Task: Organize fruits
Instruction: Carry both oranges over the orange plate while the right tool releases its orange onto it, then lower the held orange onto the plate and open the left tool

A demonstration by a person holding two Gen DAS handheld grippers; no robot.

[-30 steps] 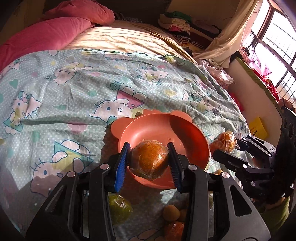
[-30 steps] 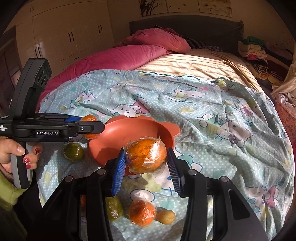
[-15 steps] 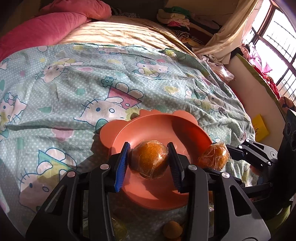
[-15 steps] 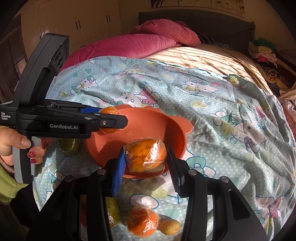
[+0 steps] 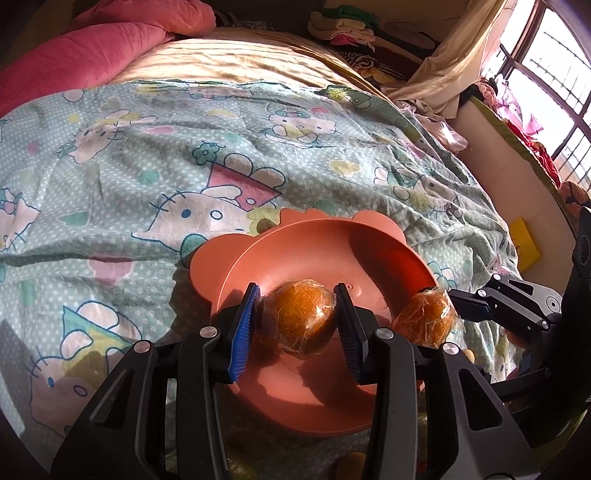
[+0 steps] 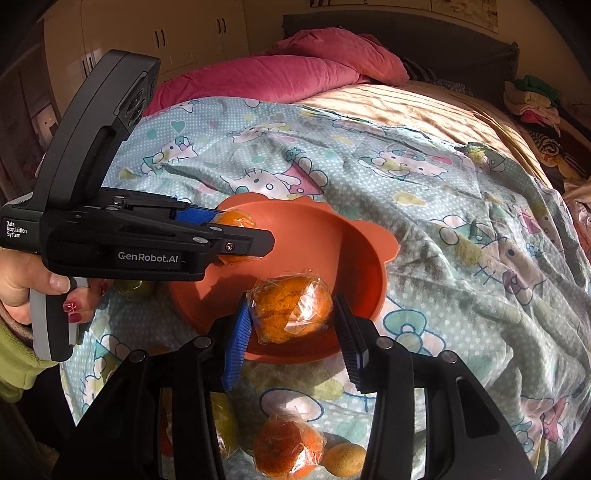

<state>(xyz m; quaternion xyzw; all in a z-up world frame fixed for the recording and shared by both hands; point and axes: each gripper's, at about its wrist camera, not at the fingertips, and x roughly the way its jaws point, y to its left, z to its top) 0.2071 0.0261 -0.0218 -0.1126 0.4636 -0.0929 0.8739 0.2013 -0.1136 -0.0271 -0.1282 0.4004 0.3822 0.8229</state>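
You work on a bed (image 5: 110, 177) covered with a pale green cartoon-cat quilt (image 6: 461, 229) that lies in many wrinkles. Behind the quilt there is a striped beige sheet (image 5: 236, 59) in the sun, and a pink duvet (image 6: 280, 70) is heaped at the head of the bed. A window (image 5: 554, 74) with bars gives strong light on the right side of the left wrist view, with a cream curtain (image 5: 454, 66) beside it. Folded clothes (image 6: 532, 99) are piled at the far edge, and cream wardrobe doors (image 6: 184, 33) stand behind the bed.

The orange-pink bowl (image 5: 388, 258) with 2 small ears on its rim sits on the quilt. Your left claw (image 5: 297, 323) is closed on a wrapped orange (image 5: 301, 319) and holds it over the inside of the bowl. Your right claw (image 6: 291, 325) grips a second wrapped orange (image 6: 291, 310) at the near rim of the bowl, just beside the first one.

In front of the bowl, near you, more fruits lie on the quilt: a third wrapped orange (image 6: 284, 446), a small tan fruit (image 6: 345, 458) touching it, and a green-yellow fruit (image 6: 225, 424) partly hidden behind the left finger of the right claw. Another greenish fruit (image 6: 129, 286) lies left of the bowl, mostly covered by the body of the left claw. A yellow card (image 5: 526, 243) leans at the bed edge.
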